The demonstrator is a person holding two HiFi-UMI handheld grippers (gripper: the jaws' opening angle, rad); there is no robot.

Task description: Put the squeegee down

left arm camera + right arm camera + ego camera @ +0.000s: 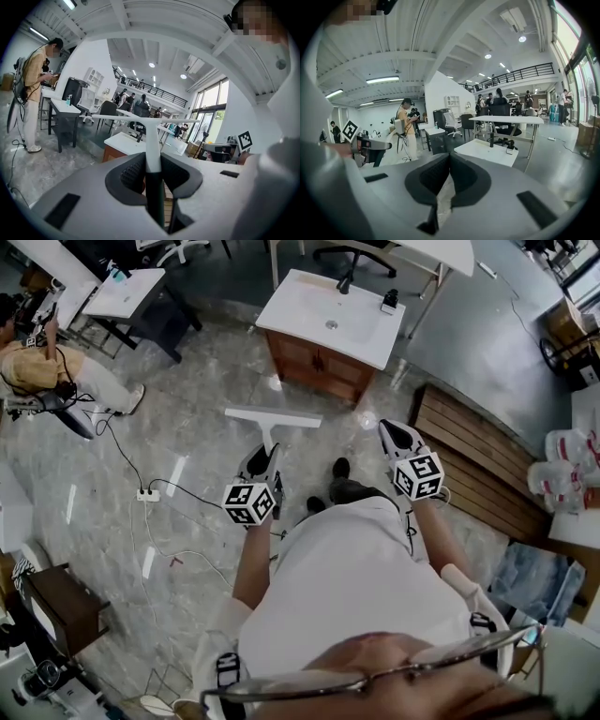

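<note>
A white T-shaped squeegee (273, 417) with a dark lower handle sticks forward from my left gripper (265, 454), blade crosswise, held in the air above the floor. In the left gripper view the pads press both sides of the squeegee's handle (152, 140), so my left gripper (153, 163) is shut on it. My right gripper (395, 428) floats to the right at about the same height. Its jaws meet at the tips with nothing between them in the right gripper view (449, 158). Ahead stands a white-topped wooden sink cabinet (305, 310).
On the cabinet top are a black faucet (345, 279) and a small bottle (389, 302). A slatted wooden platform (478, 465) lies to the right. A power strip with cables (147, 493) is on the floor to the left. A person (56, 371) stands far left beside a desk (127, 292).
</note>
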